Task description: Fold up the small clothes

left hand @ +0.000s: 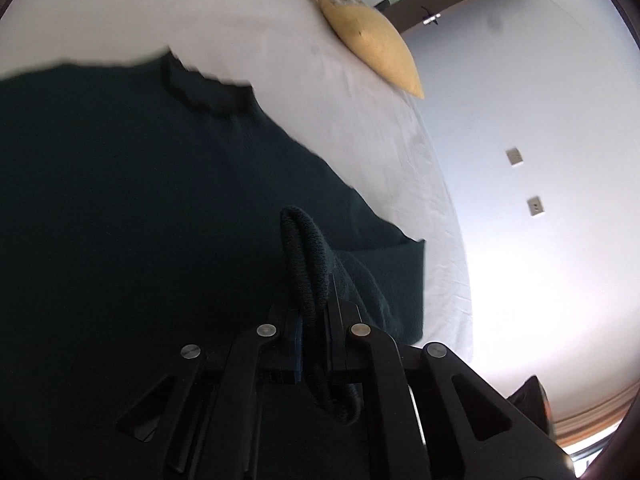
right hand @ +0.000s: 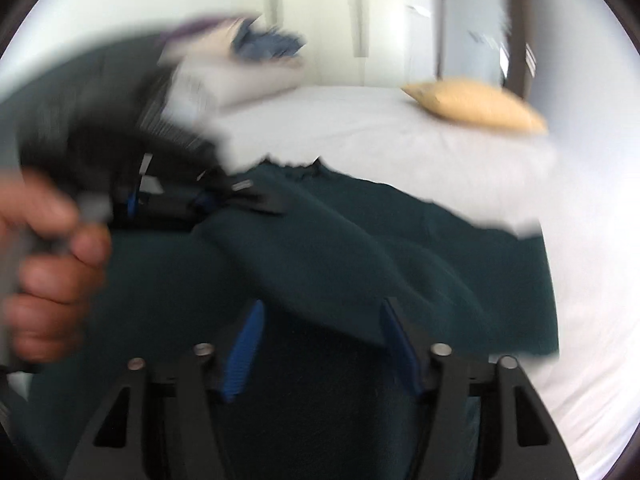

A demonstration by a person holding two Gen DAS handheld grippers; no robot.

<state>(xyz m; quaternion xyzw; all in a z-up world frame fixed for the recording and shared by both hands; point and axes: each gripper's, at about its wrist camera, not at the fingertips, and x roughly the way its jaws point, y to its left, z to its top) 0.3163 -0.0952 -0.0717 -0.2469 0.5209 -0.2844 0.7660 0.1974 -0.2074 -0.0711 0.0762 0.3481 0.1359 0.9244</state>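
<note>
Lying spread over the white bed (left hand: 360,128), the dark green knit garment (left hand: 140,200) covers most of the near sheet, its ribbed round neckline (left hand: 200,96) toward the far edge and a straight hem (left hand: 416,280) at the side nearest the wall. A thick ribbed band of the same cloth loops up and runs between the pads of the left hand-held gripper (left hand: 314,320), whose jaws are pressed together on it. In the right wrist view the garment (right hand: 360,248) shows a heaped fold across its middle, and one loose edge of that fold lies between the blue pads of the right hand-held gripper (right hand: 324,344); these jaws stand apart and do not press on the cloth.

Much of the right wrist view is smeared by motion blur. A hand (right hand: 48,264) at the left edge grips the other tool's handle, but the fingers and the black body above them are indistinct. A pile of pale and blue fabric (right hand: 256,52) beyond the garment is too blurred to identify. The yellow pillow (left hand: 372,36) sits at the far corner of the bed. The garment's sleeves and its near edge are cut off by both gripper frames.
</note>
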